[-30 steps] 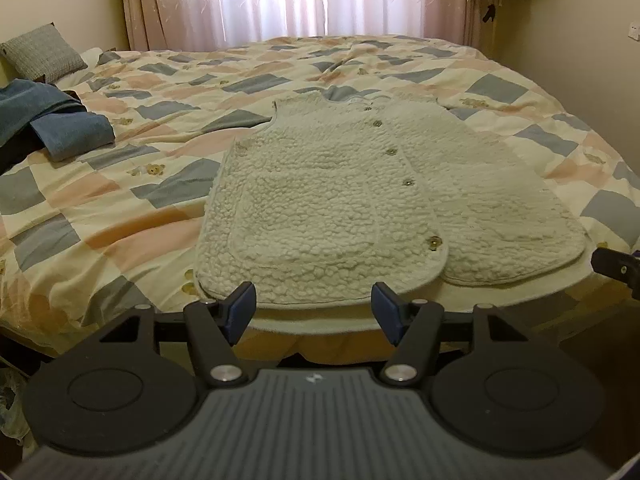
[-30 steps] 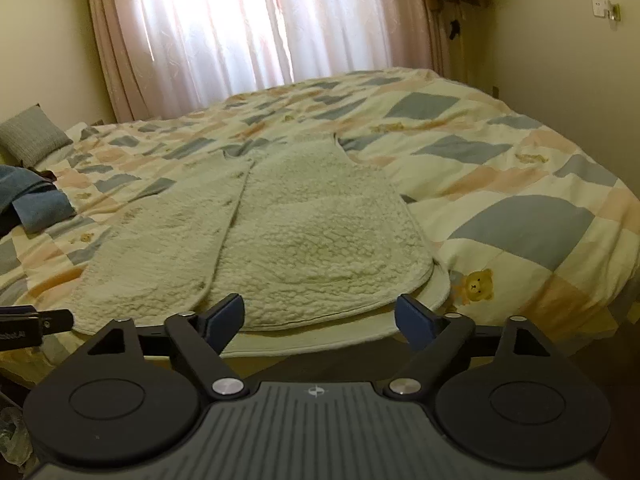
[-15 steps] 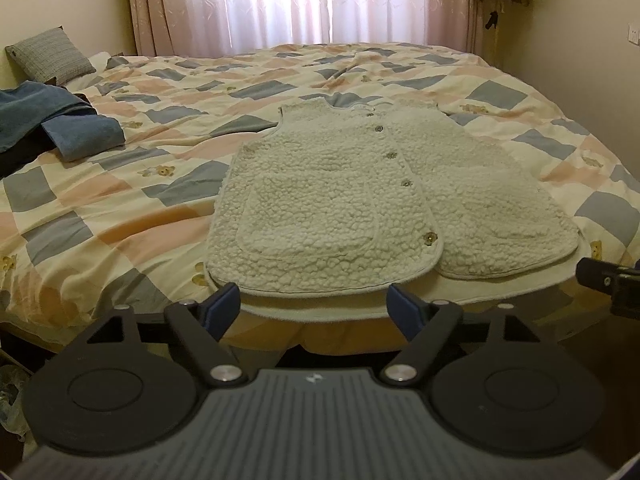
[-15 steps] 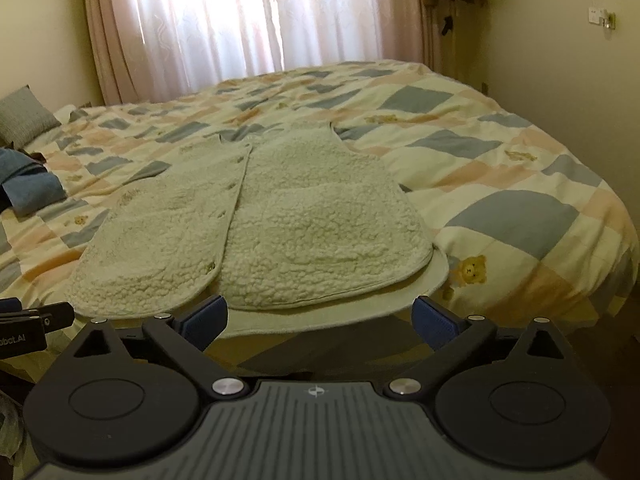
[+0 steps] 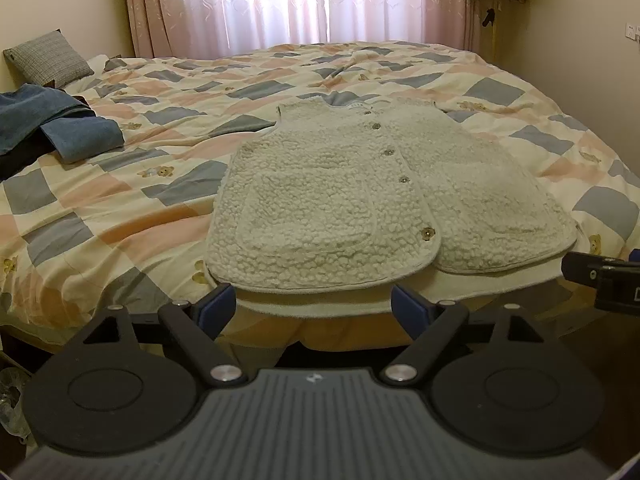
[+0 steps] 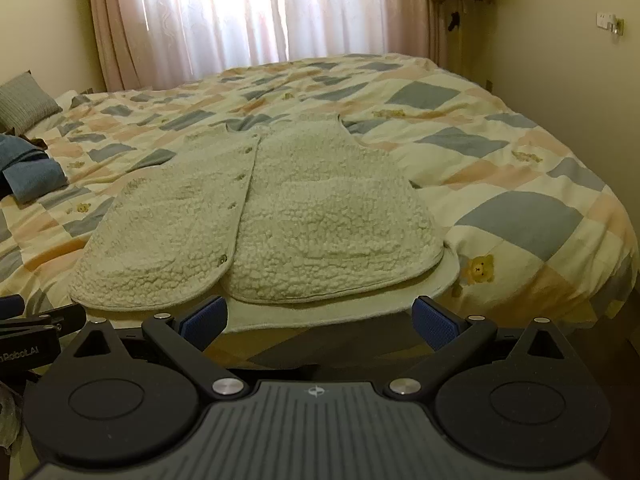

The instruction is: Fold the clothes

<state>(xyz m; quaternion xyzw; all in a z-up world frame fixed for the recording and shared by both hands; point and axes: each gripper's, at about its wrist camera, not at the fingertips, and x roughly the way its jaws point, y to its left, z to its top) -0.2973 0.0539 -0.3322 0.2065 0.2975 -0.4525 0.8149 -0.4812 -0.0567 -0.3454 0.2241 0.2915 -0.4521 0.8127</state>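
Note:
A cream fleece vest with a row of buttons lies flat on the bed, hem toward me at the near edge. In the right wrist view the same vest fills the middle of the quilt. My left gripper hangs open just short of the hem, over the bed's edge, holding nothing. My right gripper is open too, wide, in front of the hem's right half and clear of the cloth. Each gripper shows at the edge of the other's view.
The patchwork quilt covers the whole bed. Folded blue clothes and a grey pillow sit at the far left. Pink curtains hang behind; a wall stands close on the right.
Both grippers have drawn back from the hem and opened wider. The vest has not moved.

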